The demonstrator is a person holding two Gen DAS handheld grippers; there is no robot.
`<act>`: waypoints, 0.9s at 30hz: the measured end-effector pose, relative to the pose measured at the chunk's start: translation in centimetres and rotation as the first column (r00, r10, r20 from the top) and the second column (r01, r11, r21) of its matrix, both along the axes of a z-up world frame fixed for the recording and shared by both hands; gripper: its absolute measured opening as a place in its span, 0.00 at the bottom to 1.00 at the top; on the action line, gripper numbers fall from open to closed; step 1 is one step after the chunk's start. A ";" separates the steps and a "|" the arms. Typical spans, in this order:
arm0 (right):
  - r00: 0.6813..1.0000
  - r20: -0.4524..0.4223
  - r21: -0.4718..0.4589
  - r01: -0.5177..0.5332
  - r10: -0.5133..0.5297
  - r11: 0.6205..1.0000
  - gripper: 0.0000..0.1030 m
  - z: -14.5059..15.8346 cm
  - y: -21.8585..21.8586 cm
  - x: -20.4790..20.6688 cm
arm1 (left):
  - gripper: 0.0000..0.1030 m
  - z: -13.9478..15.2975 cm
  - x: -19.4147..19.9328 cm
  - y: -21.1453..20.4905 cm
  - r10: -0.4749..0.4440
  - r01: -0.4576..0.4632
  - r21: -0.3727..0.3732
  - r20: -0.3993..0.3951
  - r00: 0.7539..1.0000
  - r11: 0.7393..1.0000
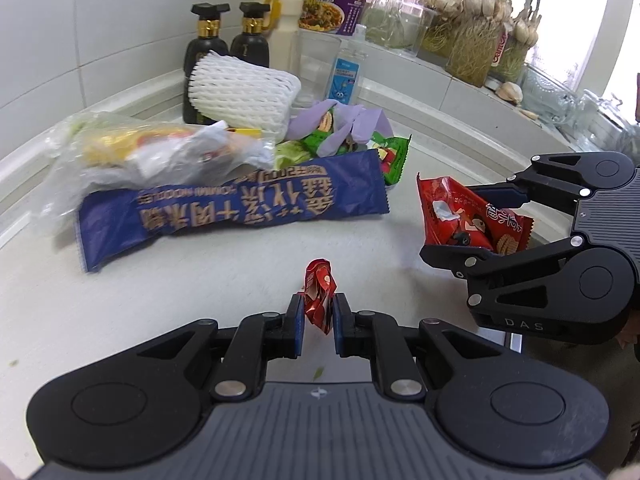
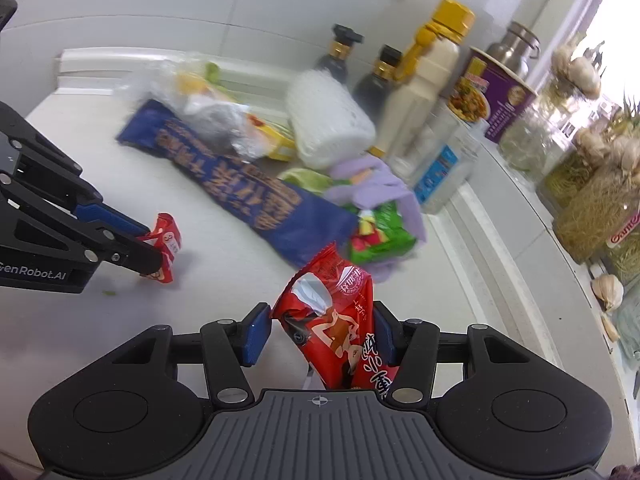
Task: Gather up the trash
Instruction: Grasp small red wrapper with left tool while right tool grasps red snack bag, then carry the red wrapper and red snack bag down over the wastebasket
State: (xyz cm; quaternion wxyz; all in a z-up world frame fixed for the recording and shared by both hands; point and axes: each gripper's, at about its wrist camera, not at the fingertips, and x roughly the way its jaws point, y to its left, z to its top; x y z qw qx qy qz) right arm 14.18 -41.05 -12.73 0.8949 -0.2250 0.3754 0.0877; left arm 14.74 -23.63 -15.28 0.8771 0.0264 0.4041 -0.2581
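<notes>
Litter pile at the back of the white table (image 1: pixel 60 312): long blue noodle wrapper with gold lettering (image 1: pixel 232 212), crumpled clear plastic bag with yellow contents (image 1: pixel 132 152), white foam fruit net (image 1: pixel 240 96), lilac torn film (image 1: pixel 352 120) over green snack packets (image 1: pixel 394 156). Behind the pile, against the white tiled wall: two dark bottles with gold collars (image 1: pixel 224 56), cream bottle with yellow cap (image 1: pixel 284 12), purple instant-noodle cup (image 1: pixel 336 4), clear small bottle with blue label (image 1: pixel 346 76).

Left hand-held gripper (image 1: pixel 318 316) clenched on small crumpled red foil wrapper (image 1: pixel 318 296), wrapper pinched upright between the blue pads, clear of the table. Right hand-held gripper (image 2: pixel 320 332) grasping larger red snack packet, torn open at top (image 2: pixel 332 320); packet spans the gap, both pads against it, also off the table.

Nothing stands between the two grippers; the blue wrapper lies just beyond them.

Window ledge at right carries glass jars of sprouting garlic (image 1: pixel 476 32); loose garlic bulb (image 2: pixel 608 292) on the sill. Bright daylight from the window.
</notes>
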 end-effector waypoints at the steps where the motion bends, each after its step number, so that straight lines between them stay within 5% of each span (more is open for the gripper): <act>1: 1.000 0.001 -0.002 -0.003 0.003 1.000 0.51 0.1 0.5 -0.3 | 0.12 0.1 -0.3 0.4 -0.001 0.001 0.001 0.003 1.000 1.000; 27: 0.995 -0.053 0.066 -0.076 0.080 0.995 0.51 1.5 14.7 -10.8 | 0.12 1.6 -8.4 15.5 0.141 -0.142 -0.052 -0.030 0.990 0.988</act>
